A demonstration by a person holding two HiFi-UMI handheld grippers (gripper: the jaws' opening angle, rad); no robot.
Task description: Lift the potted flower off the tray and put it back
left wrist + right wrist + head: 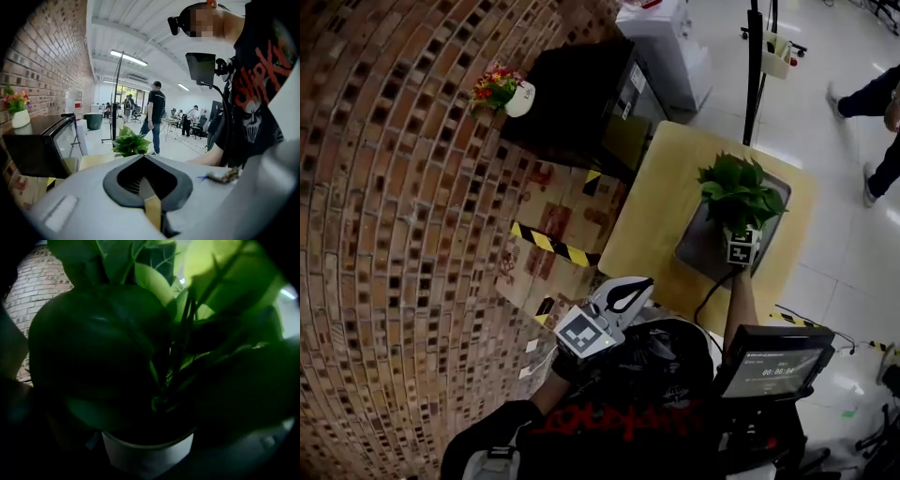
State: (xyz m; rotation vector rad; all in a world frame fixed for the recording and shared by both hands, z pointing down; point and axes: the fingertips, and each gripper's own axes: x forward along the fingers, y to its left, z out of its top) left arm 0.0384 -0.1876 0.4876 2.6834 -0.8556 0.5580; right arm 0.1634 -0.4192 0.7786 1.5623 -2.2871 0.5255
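The potted plant [737, 190], green leaves in a small white pot, stands on the grey tray [698, 251] on the yellow table [661, 202]. My right gripper [741, 236] reaches in at the pot's near side, its marker cube just below the leaves. In the right gripper view the white pot [147, 454] stands close ahead and dark leaves [108, 348] fill the picture. The jaws themselves are lost in shadow and nothing shows them pressing on the pot. My left gripper [626, 295] is held near the person's body, away from the table, shut [149, 199] and empty.
A black cabinet [581, 94] stands beyond the table, with a small white pot of red and yellow flowers [502, 91] on top. Striped hazard tape [548, 242] marks the floor beside the brick wall [384, 234]. A black stand pole [754, 66] rises behind the table. A person [874, 103] walks at the right.
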